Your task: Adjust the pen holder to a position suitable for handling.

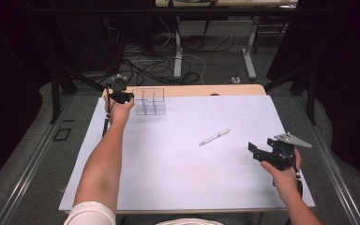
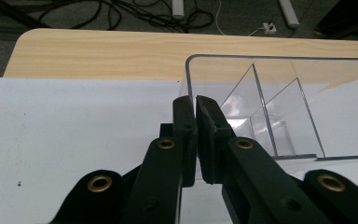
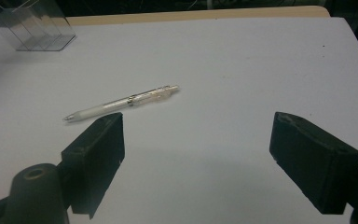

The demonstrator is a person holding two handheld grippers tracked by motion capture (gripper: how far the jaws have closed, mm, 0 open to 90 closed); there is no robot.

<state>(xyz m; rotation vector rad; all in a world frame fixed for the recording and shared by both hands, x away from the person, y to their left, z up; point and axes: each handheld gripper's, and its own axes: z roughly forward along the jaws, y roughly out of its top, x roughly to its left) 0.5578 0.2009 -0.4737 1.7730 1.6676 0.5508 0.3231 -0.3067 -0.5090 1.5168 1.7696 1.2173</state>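
Clear acrylic organizer (image 1: 150, 101) with upright dividers sits upper left of centre in the high view, at the far edge of the white sheet (image 1: 187, 164) where the wooden tabletop (image 1: 215, 90) strip shows; in the left gripper view the organizer (image 2: 279, 107) takes up the right half, its near left wall caught between the jaws. Left gripper (image 1: 120, 96) is at the organizer's left side, and in its own view the left gripper (image 2: 196, 105) has jaws nearly pressed together, pinching that thin clear wall. White pen (image 1: 214, 136) lies flat on the sheet right of centre, slanted, well apart from the organizer; in the right gripper view the pen (image 3: 121, 102) is upper left of centre, with the organizer (image 3: 30, 25) in the top left corner. Right gripper (image 1: 258, 152) sits lower right in the high view, jaws spread wide in its own view (image 3: 198, 140), nothing between them, pen just beyond the left jaw tip. Cables (image 1: 159, 61) on floor at top
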